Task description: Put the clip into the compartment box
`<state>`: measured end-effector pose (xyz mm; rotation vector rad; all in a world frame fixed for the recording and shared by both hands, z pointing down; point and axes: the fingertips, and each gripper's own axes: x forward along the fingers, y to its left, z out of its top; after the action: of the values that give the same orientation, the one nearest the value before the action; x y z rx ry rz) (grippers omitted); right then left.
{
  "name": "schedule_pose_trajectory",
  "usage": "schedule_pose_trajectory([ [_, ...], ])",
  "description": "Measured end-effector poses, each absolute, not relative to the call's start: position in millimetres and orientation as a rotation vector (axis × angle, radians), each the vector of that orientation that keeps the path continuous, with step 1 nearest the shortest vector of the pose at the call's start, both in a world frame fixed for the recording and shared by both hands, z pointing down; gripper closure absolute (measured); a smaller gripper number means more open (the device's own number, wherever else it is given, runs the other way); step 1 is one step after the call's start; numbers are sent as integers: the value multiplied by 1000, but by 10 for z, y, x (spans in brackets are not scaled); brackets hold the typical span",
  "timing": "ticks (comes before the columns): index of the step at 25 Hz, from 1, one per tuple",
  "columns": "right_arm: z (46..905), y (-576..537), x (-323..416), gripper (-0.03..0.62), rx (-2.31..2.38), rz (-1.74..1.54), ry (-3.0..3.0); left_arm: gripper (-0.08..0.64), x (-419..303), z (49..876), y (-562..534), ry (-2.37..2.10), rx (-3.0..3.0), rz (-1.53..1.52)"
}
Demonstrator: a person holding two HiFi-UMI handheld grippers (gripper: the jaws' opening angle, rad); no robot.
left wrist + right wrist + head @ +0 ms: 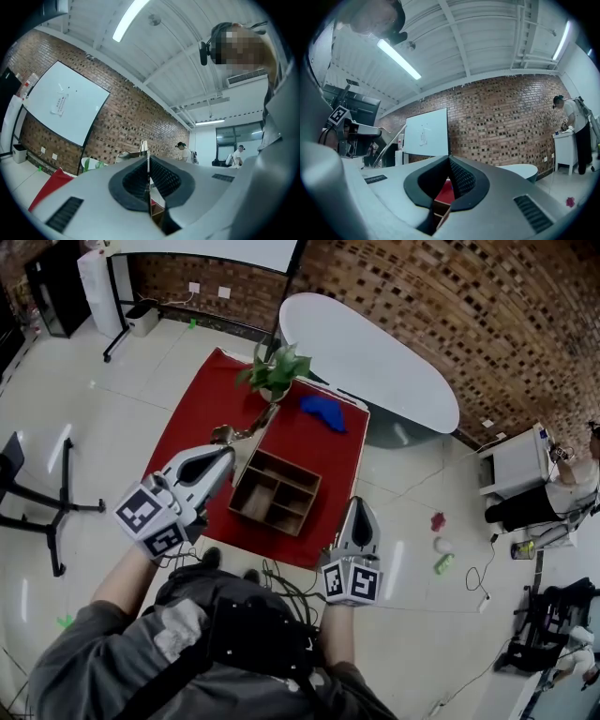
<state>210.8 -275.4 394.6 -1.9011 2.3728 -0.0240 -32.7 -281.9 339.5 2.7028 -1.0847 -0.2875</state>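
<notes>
The wooden compartment box [277,490] sits on the red tabletop [202,399], divided into several open cells. My left gripper [223,452] hovers just left of the box's far corner, shut on a small metal clip [223,435] that sticks out past its tips. In the left gripper view the clip [144,146] shows as a thin silver strip pinched between the dark pads [161,177]. My right gripper [359,506] hangs at the box's right near corner, shut with nothing in it. A piece of the box [440,212] shows below its jaws.
A potted plant [276,372] and a blue cloth [324,412] lie at the red table's far end. A white oval table [375,357] stands behind. Small red, white and green items [441,544] and cables lie on the floor at right. A black stand [52,498] is at left.
</notes>
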Motion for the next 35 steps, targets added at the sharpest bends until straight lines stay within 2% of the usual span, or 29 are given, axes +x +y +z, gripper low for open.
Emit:
schedule_pose_trajectory([
  [8, 3986, -2651, 2217, 566, -1894, -25, 2383, 538, -124, 3529, -2701, -1139, 2814, -266],
  [21, 4223, -2686, 2323, 566, -1906, -82, 2418, 537, 323, 4978, -2890, -1056, 2781, 0],
  [35, 4374, -2696, 2389, 566, -1946, -120, 2402, 534, 513, 5555, -2815, -989, 2699, 137],
])
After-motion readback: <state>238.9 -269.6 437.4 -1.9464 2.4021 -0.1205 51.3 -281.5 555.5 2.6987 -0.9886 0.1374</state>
